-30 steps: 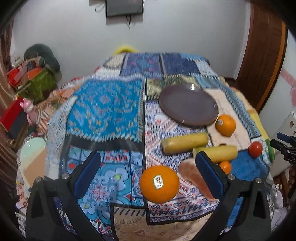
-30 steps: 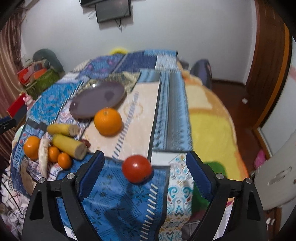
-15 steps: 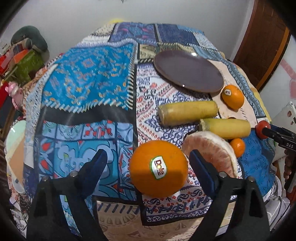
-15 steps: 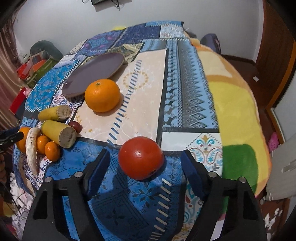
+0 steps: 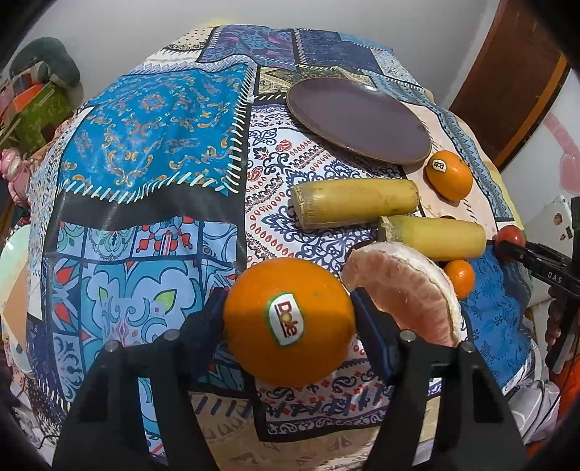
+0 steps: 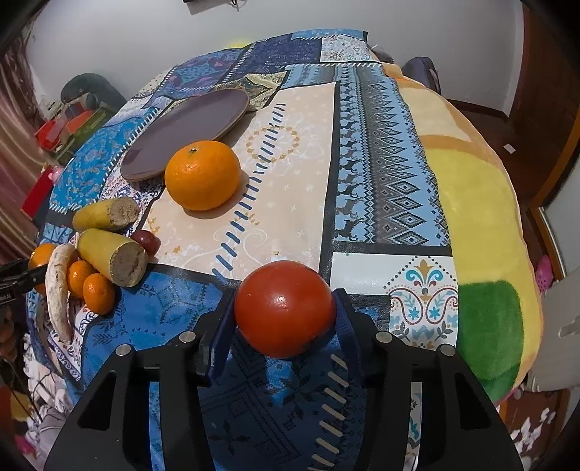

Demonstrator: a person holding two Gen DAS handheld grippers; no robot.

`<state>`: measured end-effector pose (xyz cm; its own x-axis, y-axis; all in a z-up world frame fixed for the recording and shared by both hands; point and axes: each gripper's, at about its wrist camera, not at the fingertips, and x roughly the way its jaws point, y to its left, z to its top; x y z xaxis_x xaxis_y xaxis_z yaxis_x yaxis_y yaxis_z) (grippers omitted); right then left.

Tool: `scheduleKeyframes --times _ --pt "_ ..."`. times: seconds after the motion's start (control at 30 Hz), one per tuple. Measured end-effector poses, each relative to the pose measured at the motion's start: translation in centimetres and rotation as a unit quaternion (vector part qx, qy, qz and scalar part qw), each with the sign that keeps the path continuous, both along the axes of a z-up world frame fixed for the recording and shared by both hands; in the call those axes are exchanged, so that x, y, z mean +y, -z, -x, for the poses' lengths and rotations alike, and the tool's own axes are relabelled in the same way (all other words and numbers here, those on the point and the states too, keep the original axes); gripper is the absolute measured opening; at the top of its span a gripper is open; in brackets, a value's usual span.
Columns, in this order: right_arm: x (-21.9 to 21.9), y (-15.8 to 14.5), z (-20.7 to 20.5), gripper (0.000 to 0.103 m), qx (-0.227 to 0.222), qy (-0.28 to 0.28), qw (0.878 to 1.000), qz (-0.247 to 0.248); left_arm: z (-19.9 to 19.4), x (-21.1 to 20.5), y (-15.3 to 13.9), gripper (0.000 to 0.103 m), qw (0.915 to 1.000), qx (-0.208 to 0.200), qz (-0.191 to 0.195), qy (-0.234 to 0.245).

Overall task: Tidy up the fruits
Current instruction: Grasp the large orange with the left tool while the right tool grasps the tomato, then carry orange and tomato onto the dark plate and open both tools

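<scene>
Fruits lie near the bed's (image 6: 471,188) front edge. Left hand-held gripper (image 5: 288,322) grips the orange (image 5: 288,320) across its middle; right hand-held gripper (image 6: 284,311) grips the tomato (image 6: 284,308), probably soft, needing gentle pressure.

A: Location type?

B: Private home, most likely a bedroom or living room.

A: Evidence?

B: A patchwork cloth (image 5: 152,119) covers the work surface, with a fleece blanket (image 6: 482,203) laid beside it. Soft toys and coloured boxes (image 6: 69,126) are piled in the corner against a plain white wall (image 6: 137,32). A wooden door frame (image 5: 507,94) and a wall-mounted screen (image 6: 206,1) are visible.
</scene>
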<state>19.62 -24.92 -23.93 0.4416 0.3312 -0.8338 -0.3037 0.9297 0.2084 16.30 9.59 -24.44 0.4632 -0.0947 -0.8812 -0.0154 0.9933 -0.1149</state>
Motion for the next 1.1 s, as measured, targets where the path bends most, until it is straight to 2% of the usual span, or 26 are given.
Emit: scheduleKeyframes --times 0.27,0.6,0.83,1.1 --pt "0.0 -2.4 0.2 0.047 -0.043 0.0 0.999 0.0 0.1 0.5 -2.1 0.068 0.9995 -0.026 -0.008 -0.016" --pt "1.2 -7.3 -0.4 0.047 -0.117 -0.01 0.993 -0.016 -0.8 0.0 -7.8 0.068 0.9948 -0.099 -0.013 -0.017" --pt "2.2 -9.8 -0.8 0.047 -0.154 -0.014 0.987 -0.037 -2.1 -1.3 -11.2 0.068 0.9891 -0.146 -0.016 -0.007" --pt "3.4 -12.0 -2.2 0.047 -0.189 -0.018 0.98 -0.057 -4.2 -2.7 -12.8 0.068 0.9863 -0.165 -0.003 0.004"
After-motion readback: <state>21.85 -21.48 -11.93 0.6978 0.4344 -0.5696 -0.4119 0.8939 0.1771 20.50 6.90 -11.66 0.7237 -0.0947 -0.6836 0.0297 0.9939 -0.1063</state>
